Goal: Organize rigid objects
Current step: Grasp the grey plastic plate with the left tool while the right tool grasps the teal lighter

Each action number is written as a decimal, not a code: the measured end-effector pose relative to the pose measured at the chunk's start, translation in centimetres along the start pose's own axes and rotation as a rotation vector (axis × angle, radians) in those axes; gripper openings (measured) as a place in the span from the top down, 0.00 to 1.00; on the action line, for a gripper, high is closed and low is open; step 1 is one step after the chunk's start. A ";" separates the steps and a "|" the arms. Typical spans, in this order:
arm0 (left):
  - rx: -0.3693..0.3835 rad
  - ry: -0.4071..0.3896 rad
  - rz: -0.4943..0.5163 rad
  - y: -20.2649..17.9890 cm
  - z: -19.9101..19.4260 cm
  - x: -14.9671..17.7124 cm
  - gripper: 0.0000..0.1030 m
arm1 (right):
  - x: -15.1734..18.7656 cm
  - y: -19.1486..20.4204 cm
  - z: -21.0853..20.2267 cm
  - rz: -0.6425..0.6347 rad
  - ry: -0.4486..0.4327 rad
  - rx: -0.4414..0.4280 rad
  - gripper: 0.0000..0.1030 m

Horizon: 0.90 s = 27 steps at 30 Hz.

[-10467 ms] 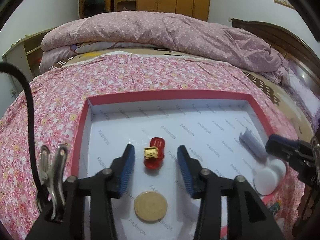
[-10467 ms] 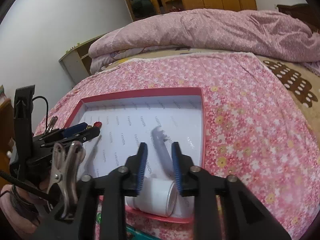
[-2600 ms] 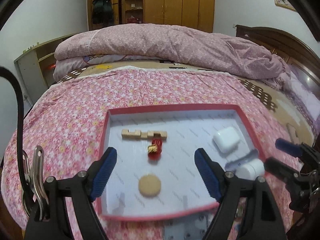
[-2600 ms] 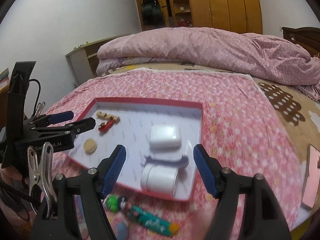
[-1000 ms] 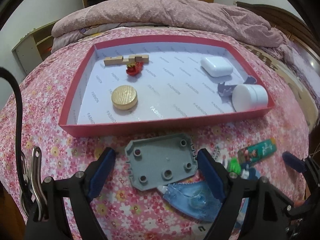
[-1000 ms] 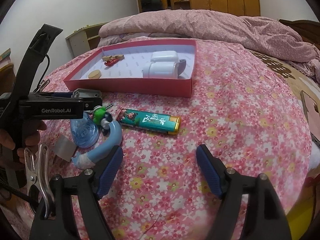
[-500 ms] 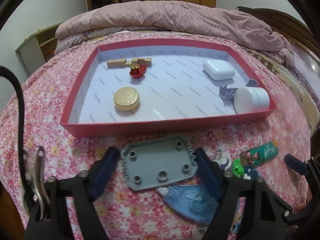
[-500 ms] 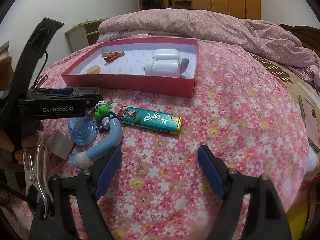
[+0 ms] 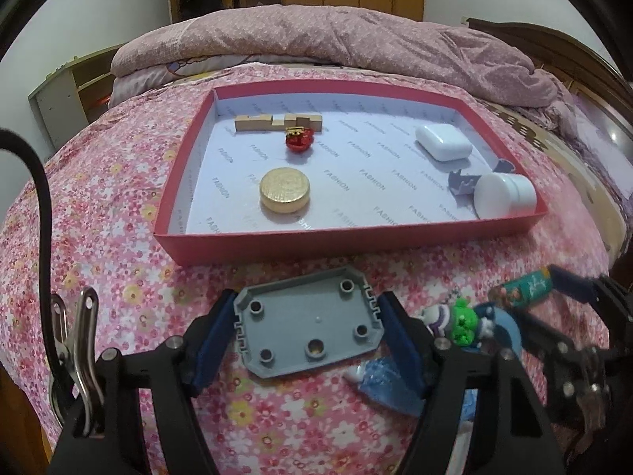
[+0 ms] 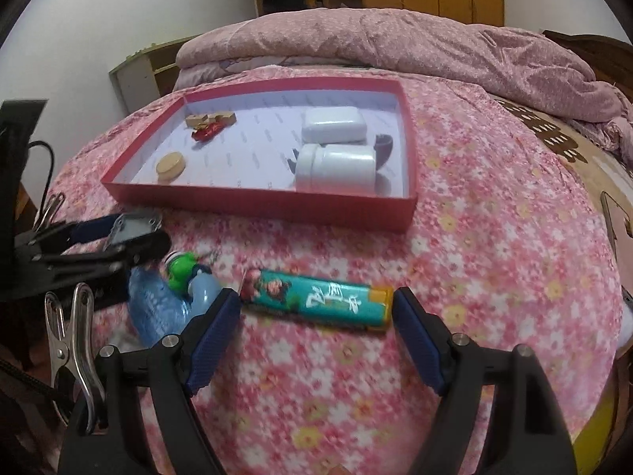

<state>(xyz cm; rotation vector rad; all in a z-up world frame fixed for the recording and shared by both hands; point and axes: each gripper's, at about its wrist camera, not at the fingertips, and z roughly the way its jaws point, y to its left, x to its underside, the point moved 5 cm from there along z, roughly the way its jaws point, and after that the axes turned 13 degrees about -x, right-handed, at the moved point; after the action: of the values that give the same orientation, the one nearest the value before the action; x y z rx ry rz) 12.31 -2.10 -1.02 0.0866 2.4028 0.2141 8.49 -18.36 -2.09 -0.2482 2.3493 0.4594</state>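
Between my left jaws (image 9: 308, 336): grey plate (image 9: 306, 326) on bed, long axis across gap, pads clenched on its short ends. Right jaws (image 10: 316, 324) released, straddling lighter (image 10: 316, 299) lengthwise. Tray (image 9: 348, 239) just ahead.

From my right wrist view the bedspread (image 10: 494, 261) near the teal tube (image 10: 316, 297) blurs; the grey clip (image 10: 381, 146) hides behind the white jar (image 10: 336, 168) in the tray's near right corner.
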 end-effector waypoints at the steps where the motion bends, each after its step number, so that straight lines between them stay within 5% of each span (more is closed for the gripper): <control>1: 0.001 -0.002 0.000 0.1 0.0 0.1 0.27 | -0.1 0.1 0.2 0.001 0.000 0.007 0.21; 17: 0.018 -0.027 -0.002 0.3 -0.4 0.5 0.27 | -1.4 0.1 1.4 0.081 -0.042 0.062 0.13; 27: 0.026 -0.023 -0.002 0.2 -0.6 0.3 0.27 | -0.9 0.1 1.2 0.071 -0.055 0.075 0.18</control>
<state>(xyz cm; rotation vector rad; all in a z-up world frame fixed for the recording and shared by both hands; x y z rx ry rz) 11.63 -1.97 -0.73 0.0987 2.3834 0.1799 9.85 -17.72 -2.19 -0.1164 2.3213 0.4061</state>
